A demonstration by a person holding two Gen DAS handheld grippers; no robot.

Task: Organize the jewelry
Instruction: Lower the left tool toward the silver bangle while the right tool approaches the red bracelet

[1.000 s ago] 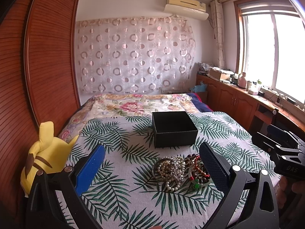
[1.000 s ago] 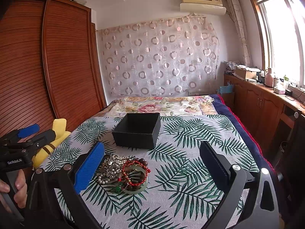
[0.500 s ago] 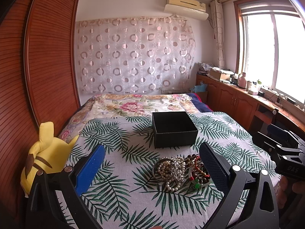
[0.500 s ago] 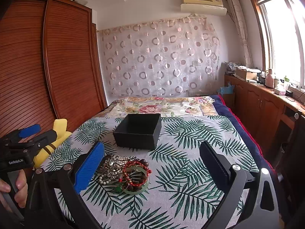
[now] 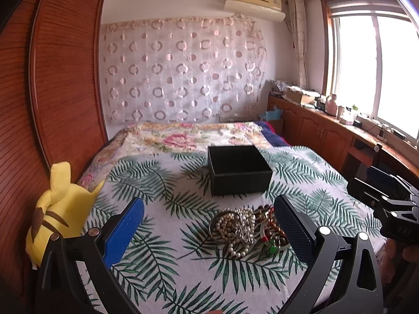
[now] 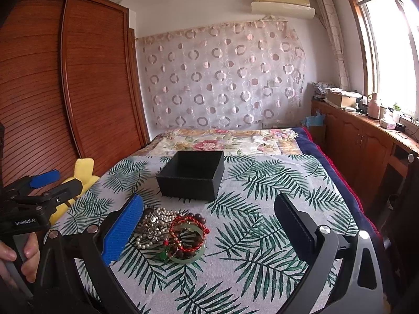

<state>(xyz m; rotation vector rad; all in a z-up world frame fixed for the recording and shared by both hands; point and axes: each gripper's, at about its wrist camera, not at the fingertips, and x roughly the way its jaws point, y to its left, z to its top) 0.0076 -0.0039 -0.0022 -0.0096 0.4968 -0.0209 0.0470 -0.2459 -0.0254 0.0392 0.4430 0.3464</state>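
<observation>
You're in a home bedroom: a bed (image 5: 183, 235) with a palm-leaf cover, a floral quilt (image 5: 180, 138) behind it, a wooden wardrobe (image 6: 78, 91), an air conditioner (image 6: 282, 2), a curtained window (image 5: 371, 68), and a yellow plush toy (image 5: 57, 209).

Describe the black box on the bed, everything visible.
The black rectangular open-top box looks like matte, faintly textured card or leatherette. It has no lid, and the part of its interior that shows is dark and bare. It sits upright and flat on the palm-leaf bedspread, just beyond the heap of bead jewelry, apart from it. Neither tongs touch it.
</observation>
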